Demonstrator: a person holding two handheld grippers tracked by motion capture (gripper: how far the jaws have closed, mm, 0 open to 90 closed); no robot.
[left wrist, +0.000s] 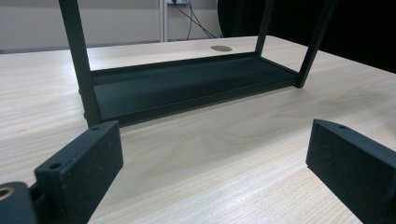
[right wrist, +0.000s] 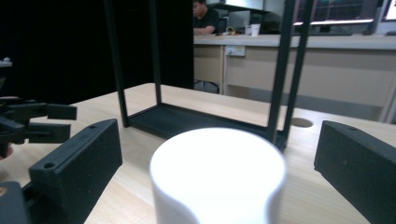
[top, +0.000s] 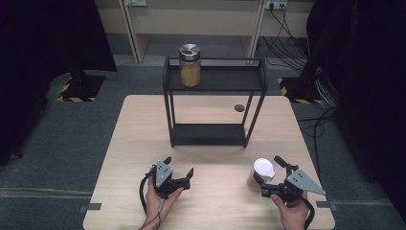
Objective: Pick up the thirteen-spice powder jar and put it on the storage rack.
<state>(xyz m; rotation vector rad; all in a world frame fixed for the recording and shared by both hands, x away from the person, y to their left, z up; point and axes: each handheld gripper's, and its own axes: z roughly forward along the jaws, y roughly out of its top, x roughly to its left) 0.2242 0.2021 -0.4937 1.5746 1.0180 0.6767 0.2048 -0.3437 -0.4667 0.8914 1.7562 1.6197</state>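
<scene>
White-lidded jar [top: 261,173] upright between right tongs [top: 276,175], apart | left tongs [top: 178,166] apart

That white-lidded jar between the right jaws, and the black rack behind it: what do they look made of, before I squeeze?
The white-lidded jar has a smooth matte white lid, probably plastic; its body below looks clear, glass or plastic, with tan contents, but I cannot tell which. The black rack looks like painted metal: thin square posts and flat trays, with an even matte finish. The right gripper stands open around the jar.
</scene>
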